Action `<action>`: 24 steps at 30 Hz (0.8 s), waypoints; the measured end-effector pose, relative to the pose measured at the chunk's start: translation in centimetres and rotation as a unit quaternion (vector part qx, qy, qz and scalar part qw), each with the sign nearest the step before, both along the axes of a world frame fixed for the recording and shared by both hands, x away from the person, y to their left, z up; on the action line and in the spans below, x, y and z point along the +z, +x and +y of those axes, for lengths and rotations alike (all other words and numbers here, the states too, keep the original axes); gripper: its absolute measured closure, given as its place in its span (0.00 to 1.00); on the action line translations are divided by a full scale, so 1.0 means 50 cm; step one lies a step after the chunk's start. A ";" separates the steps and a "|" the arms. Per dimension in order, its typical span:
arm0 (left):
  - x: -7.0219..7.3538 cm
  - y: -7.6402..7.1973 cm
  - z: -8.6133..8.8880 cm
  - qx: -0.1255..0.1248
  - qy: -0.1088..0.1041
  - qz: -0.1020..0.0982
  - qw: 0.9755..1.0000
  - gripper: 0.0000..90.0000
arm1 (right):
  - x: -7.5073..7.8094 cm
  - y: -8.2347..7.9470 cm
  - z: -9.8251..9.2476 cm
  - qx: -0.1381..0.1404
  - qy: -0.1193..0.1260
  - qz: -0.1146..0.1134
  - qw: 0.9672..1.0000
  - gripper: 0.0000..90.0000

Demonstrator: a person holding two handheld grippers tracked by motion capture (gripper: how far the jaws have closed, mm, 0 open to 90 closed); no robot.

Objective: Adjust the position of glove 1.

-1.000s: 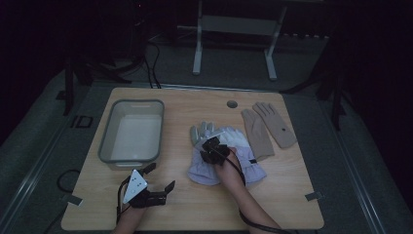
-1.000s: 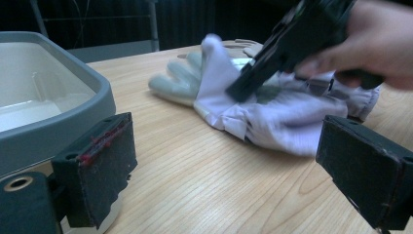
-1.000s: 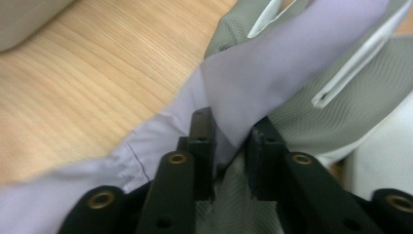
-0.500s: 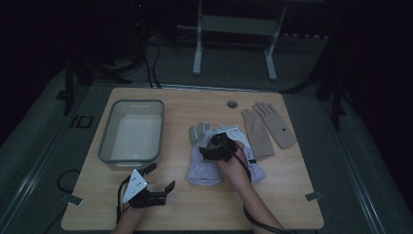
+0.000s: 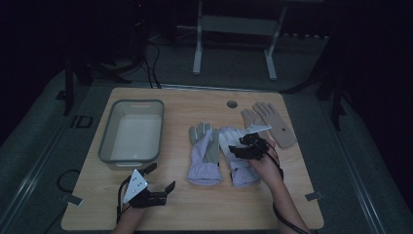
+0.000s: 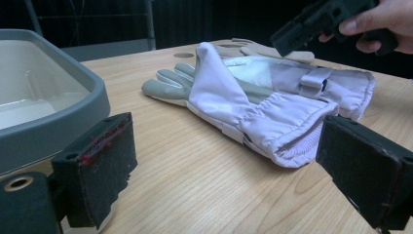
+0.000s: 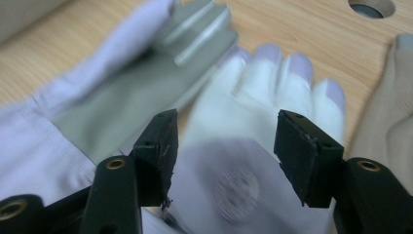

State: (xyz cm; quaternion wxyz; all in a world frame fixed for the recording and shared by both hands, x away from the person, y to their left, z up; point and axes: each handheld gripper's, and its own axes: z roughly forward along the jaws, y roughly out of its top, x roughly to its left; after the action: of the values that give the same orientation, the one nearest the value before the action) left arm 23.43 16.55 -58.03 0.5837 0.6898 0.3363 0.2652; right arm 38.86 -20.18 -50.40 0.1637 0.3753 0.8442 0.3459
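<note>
Left claw point(image 5: 158, 187): jaws spread, nothing between them, resting on the table point(image 5: 195, 209) at its near left; it has kept its place. Tray point(image 5: 131, 129): just beyond the left claw, nothing in it. Left glove point(image 5: 204, 153): lilac with grey palm, beyond and right of the left claw, just left of the right claw; a second ago it lay stacked with its mate, now it lies flat beside it, touching along one edge. Long axis runs near to far across the table, cuff toward the person, fingertips pointing away. Right glove point(image 5: 238, 158): lilac-white, directly under the right claw, same axis, same heading. Right claw point(image 5: 248, 146): jaws have just been opening and now stand apart, nothing pinched; it hovers over the right glove's back, having shifted right from the pile. Reading: the pair looks separated and released, so laying-out seems done for this pair. Tan gloves point(image 5: 270, 122): beyond and right of the right claw, untouched, fingertips also away.
</note>
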 end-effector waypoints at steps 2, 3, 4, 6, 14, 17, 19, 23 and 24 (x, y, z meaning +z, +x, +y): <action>0.000 0.001 0.001 0.000 -0.003 0.001 1.000 0.09 | -0.012 -0.001 -0.016 0.004 0.002 0.001 1.000 0.47; 0.000 0.001 0.002 -0.001 -0.005 0.002 1.000 0.09 | -0.020 0.001 -0.022 0.012 -0.002 0.005 1.000 0.48; 0.000 0.001 0.002 -0.001 -0.005 0.002 1.000 0.09 | -0.020 0.001 -0.022 0.012 -0.002 0.005 1.000 0.48; 0.000 0.000 -0.001 -0.001 0.002 -0.001 1.000 0.09 | -0.041 0.005 -0.038 0.028 -0.007 0.011 1.000 0.47; 0.000 0.000 0.000 -0.002 -0.001 0.000 1.000 0.09 | -0.083 0.011 -0.056 0.043 0.015 0.018 0.999 0.65; 0.000 -0.002 -0.002 -0.002 0.004 -0.003 1.000 0.09 | -0.084 -0.002 -0.047 0.019 0.018 0.019 0.999 0.73; 0.000 -0.002 -0.002 -0.001 0.005 -0.003 1.000 0.09 | -0.083 -0.004 -0.045 0.005 0.027 0.027 0.999 0.76; 0.000 -0.001 -0.001 0.000 0.000 -0.001 1.000 0.09 | -0.064 -0.021 -0.034 -0.038 0.031 0.018 0.999 0.85; 0.000 -0.001 -0.001 0.000 0.000 -0.001 1.000 0.09 | -0.058 -0.024 -0.033 -0.045 0.030 0.016 0.998 0.86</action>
State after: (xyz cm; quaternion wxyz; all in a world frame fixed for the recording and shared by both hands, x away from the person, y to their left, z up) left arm 23.40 16.51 -58.03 0.5840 0.6894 0.3360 0.2658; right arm 37.68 -21.83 -53.30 0.1542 0.4229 0.8182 0.3577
